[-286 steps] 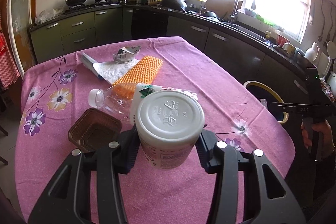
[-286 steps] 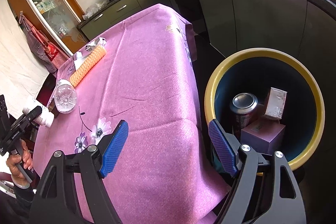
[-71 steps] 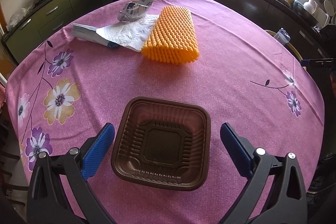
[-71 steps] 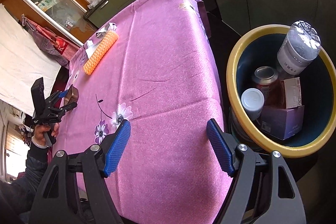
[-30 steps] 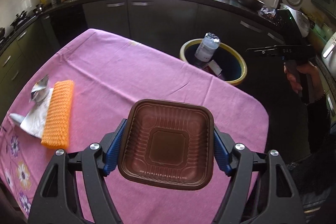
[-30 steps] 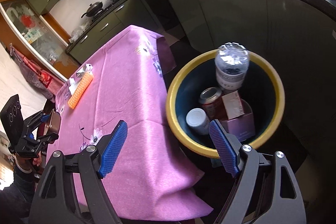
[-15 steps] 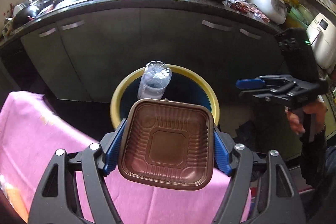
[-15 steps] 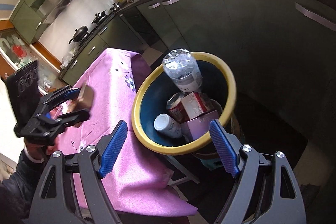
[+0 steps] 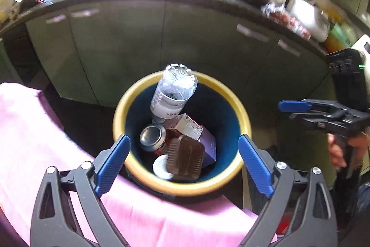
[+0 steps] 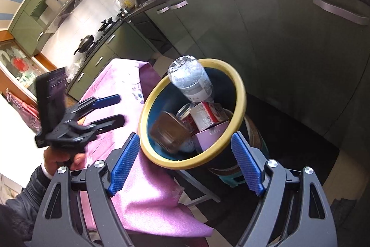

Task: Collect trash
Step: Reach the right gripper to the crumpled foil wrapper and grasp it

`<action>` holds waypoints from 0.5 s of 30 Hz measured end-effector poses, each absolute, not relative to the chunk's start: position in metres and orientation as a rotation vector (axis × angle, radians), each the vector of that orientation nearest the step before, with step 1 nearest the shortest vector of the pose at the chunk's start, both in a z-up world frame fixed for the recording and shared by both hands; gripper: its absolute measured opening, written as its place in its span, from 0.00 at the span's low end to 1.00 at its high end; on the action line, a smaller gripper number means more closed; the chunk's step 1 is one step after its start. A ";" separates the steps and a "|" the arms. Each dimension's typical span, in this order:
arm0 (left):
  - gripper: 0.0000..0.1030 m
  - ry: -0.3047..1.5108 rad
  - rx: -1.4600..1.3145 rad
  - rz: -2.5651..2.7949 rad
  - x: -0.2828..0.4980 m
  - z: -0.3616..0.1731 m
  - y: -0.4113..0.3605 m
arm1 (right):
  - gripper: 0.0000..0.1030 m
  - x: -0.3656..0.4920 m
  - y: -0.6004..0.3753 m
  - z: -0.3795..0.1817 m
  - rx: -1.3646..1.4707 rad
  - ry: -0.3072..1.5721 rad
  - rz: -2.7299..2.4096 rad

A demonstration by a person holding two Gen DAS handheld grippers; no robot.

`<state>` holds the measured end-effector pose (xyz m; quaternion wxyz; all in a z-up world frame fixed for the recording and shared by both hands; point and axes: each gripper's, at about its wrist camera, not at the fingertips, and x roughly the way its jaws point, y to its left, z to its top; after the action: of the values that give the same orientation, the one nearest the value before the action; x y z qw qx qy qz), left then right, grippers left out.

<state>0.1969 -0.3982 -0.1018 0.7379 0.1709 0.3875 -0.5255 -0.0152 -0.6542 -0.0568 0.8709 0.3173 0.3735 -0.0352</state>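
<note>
Hovering over the bin's rim (image 9: 138, 89), both grippers' fingers (image 9: 113, 163) wide, empty.

The bin (image 9: 182, 186) mouth is crowded: a bottle (image 9: 173, 94) sticks up past the rim at twelve o'clock, and a can (image 9: 151, 138), boxes (image 9: 188, 126) and a brown tray (image 9: 186, 157) fill the bottom. The tablecloth (image 9: 34, 142) edge presses at seven o'clock, cabinets (image 9: 196, 38) close behind.
</note>
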 end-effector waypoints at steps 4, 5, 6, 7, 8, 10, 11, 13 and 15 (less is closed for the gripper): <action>0.93 0.775 0.216 -1.103 0.188 -0.084 -0.325 | 0.82 -0.002 -0.642 -0.062 0.652 0.808 -0.046; 0.93 0.760 0.174 -1.077 0.189 -0.080 -0.303 | 0.82 0.004 -0.636 -0.062 0.647 0.818 -0.035; 0.93 0.748 0.140 -1.045 0.192 -0.077 -0.282 | 0.82 0.010 -0.630 -0.061 0.640 0.827 -0.021; 0.93 0.741 0.112 -1.016 0.195 -0.074 -0.264 | 0.82 0.018 -0.622 -0.059 0.628 0.833 -0.003; 0.93 0.732 0.086 -0.979 0.200 -0.072 -0.244 | 0.82 0.026 -0.611 -0.057 0.612 0.839 0.021; 0.93 0.704 0.052 -0.886 0.208 -0.069 -0.205 | 0.82 0.044 -0.589 -0.053 0.577 0.857 0.067; 0.93 0.696 0.042 -0.840 0.214 -0.068 -0.186 | 0.82 0.053 -0.577 -0.052 0.558 0.867 0.090; 0.93 0.678 0.020 -0.737 0.226 -0.068 -0.149 | 0.82 0.075 -0.547 -0.049 0.513 0.890 0.148; 0.93 0.654 0.009 -0.635 0.236 -0.067 -0.113 | 0.82 0.096 -0.515 -0.045 0.468 0.908 0.211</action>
<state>0.2356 -0.1125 -0.0673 0.8979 0.0042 0.3159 -0.3064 0.0964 -0.5149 -0.0446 0.8669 0.2237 0.4339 0.1008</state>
